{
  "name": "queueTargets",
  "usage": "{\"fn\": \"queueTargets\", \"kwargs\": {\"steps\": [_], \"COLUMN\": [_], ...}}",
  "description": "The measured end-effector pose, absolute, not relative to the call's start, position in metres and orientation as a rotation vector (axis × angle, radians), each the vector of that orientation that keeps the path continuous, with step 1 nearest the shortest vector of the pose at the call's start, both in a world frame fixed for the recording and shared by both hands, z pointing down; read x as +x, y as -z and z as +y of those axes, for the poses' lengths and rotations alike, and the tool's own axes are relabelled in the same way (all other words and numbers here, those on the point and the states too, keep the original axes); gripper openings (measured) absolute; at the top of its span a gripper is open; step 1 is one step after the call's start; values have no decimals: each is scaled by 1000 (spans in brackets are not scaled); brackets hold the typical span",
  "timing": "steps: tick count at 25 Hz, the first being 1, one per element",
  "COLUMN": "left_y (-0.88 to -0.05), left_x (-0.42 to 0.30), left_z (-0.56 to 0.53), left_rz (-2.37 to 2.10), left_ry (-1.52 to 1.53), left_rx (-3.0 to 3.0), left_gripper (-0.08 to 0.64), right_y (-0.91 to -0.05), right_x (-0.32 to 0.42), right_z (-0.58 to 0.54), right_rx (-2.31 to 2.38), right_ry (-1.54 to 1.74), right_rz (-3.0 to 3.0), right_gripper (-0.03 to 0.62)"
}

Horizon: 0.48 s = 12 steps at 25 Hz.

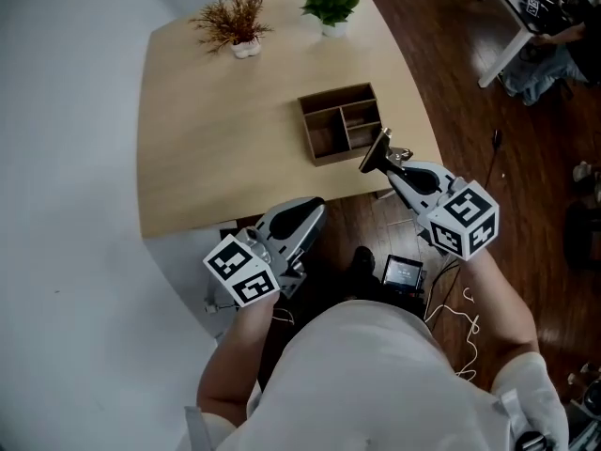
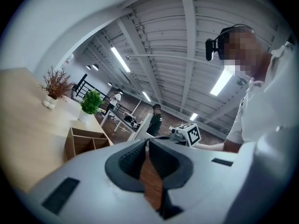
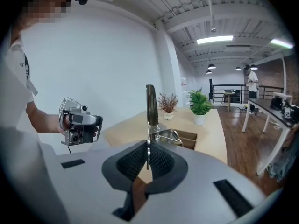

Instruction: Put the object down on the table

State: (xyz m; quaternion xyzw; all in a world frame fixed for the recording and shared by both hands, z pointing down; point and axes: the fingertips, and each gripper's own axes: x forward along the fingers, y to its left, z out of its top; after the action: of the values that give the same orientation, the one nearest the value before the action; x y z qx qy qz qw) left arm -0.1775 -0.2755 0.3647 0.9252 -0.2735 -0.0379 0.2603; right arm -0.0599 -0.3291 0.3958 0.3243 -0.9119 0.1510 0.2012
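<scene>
My right gripper (image 1: 380, 158) is shut on a slim metal tool (image 1: 377, 150) with a dark flat blade. It hangs over the near edge of the light wooden table (image 1: 207, 130), just off the near right corner of a wooden organiser box (image 1: 343, 122). In the right gripper view the tool (image 3: 150, 104) stands upright out of the closed jaws of the right gripper (image 3: 147, 146), a wire loop at its base. My left gripper (image 1: 313, 207) is shut with nothing in it, low beside the table's near edge, over the floor. The left gripper (image 2: 147, 141) shows its pads pressed together.
A dried reddish plant (image 1: 235, 24) and a green plant (image 1: 329, 0), both in white pots, stand at the table's far side. A white desk (image 1: 507, 36) is at upper right. A small device (image 1: 404, 272) and cables lie on the dark wood floor. A person (image 2: 155, 119) stands far off.
</scene>
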Motion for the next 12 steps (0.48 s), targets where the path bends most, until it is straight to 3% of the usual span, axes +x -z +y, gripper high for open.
{"fn": "queueTargets", "kwargs": {"steps": [12], "left_y": [-339], "left_x": [-198], "left_z": [-344], "left_rz": [-795], "left_ry": [115], "left_rx": [2586], "left_gripper": [5], "right_y": [-376], "right_x": [-82], "right_z": [-409], "right_rx": [872], "right_ry": [-231], "right_rz": [-2507], "right_gripper": [5]}}
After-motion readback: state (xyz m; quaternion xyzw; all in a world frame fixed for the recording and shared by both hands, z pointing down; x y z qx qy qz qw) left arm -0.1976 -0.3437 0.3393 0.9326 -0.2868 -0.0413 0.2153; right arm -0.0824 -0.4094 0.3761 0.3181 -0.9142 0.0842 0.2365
